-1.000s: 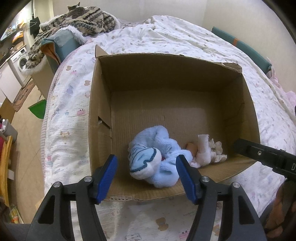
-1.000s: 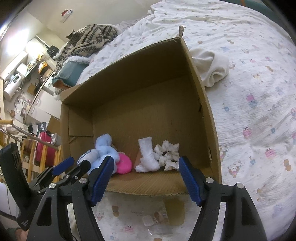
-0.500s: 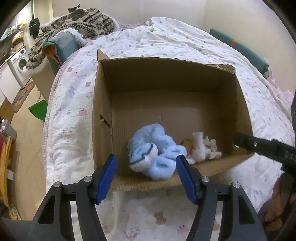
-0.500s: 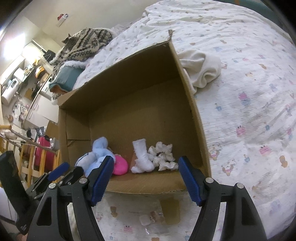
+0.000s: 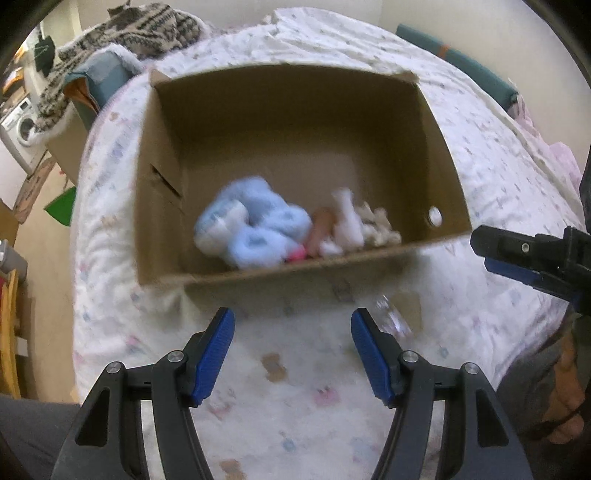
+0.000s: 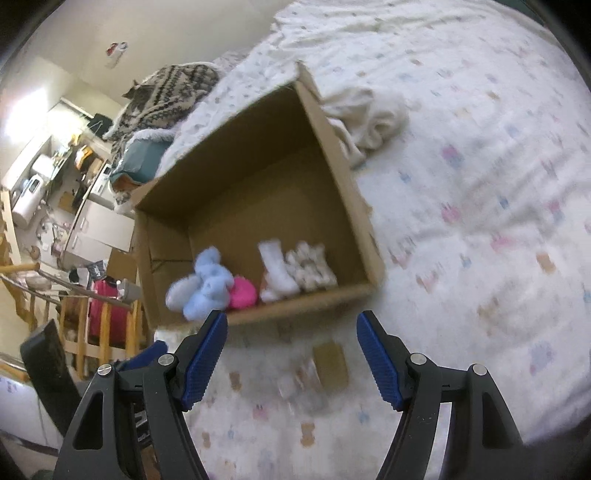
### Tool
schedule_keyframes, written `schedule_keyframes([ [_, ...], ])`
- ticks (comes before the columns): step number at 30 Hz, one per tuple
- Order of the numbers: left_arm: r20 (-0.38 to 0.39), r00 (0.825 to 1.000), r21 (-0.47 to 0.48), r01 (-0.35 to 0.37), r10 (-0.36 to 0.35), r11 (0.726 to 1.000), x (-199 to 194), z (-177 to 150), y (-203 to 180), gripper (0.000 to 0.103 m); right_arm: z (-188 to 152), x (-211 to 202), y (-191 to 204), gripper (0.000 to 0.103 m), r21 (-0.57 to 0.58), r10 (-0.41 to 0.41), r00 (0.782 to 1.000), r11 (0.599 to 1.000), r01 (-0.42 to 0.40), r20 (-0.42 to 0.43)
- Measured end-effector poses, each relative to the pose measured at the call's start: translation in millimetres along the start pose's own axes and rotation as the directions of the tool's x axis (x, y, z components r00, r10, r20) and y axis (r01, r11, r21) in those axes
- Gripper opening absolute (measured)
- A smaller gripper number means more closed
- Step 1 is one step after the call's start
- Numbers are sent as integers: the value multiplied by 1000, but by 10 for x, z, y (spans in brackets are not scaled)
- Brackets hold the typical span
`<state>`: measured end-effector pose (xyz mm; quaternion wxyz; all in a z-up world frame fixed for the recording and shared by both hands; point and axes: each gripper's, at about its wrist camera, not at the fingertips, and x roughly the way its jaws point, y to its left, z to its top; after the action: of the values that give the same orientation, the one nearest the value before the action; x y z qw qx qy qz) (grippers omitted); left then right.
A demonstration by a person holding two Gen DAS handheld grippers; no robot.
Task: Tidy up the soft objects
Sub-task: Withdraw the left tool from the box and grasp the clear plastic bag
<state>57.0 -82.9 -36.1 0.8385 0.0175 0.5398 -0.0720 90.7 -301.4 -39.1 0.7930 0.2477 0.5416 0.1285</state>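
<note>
An open cardboard box [image 5: 159, 192] [image 6: 332, 147] sits on the patterned bedspread. Along its near wall lie a light blue plush [image 5: 251, 229] [image 6: 207, 284], a pink soft thing [image 6: 242, 293] [image 5: 297, 254], a white sock [image 5: 347, 221] [image 6: 277, 269] and a cream fluffy item [image 5: 380, 225] [image 6: 310, 267]. My left gripper [image 5: 291, 350] is open and empty, over the bedspread in front of the box. My right gripper [image 6: 291, 354] is open and empty, in front of the box's near right part; it also shows at the right edge of the left wrist view [image 5: 524, 258]. Both views are blurred.
A cream cloth [image 6: 369, 122] lies bunched on the bed past the box's right wall. A small brown card [image 6: 330, 363] and clear wrapper lie on the bedspread before the box. A patterned knit blanket [image 5: 122, 29] is piled at the bed's far left. The bed's left edge drops to the floor.
Both grippers have pulled back from the box, so it appears farther away and more bedspread shows in front. Both stay open and empty. The soft things in the box have not moved.
</note>
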Motion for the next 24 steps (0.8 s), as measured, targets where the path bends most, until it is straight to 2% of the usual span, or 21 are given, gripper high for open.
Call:
schedule_keyframes([
  [4,-104,994,-14,39,-41,999,239,-159,-179,63,-129,12,-317,77,129,-37,997,991,44,-61],
  [6,-150,986,-24,64,-67,998,363,-214,-271,63,-163,40,-441,77,194,-24,996,980,41,-86],
  [8,-161,983,-28,81,-85,996,442,-230,-356,63,-162,34,-502,77,233,7,997,972,12,-80],
  [10,-174,980,-39,89,-94,995,527,-219,-426,63,-130,16,-512,77,241,14,998,971,3,-67],
  [15,-212,962,-120,147,-170,982,691,-166,-531,63,-80,25,-528,77,252,23,998,968,-6,-65],
  [20,-237,964,-96,101,-122,990,809,-151,-626,63,-40,36,-489,77,235,24,998,972,-8,-65],
  [22,-237,965,-92,90,-109,992,837,-159,-606,56,-32,43,-470,77,226,21,998,974,-6,-66],
  [24,-238,967,-88,74,-93,993,847,-177,-573,40,-32,50,-464,77,223,18,998,975,-3,-68],
])
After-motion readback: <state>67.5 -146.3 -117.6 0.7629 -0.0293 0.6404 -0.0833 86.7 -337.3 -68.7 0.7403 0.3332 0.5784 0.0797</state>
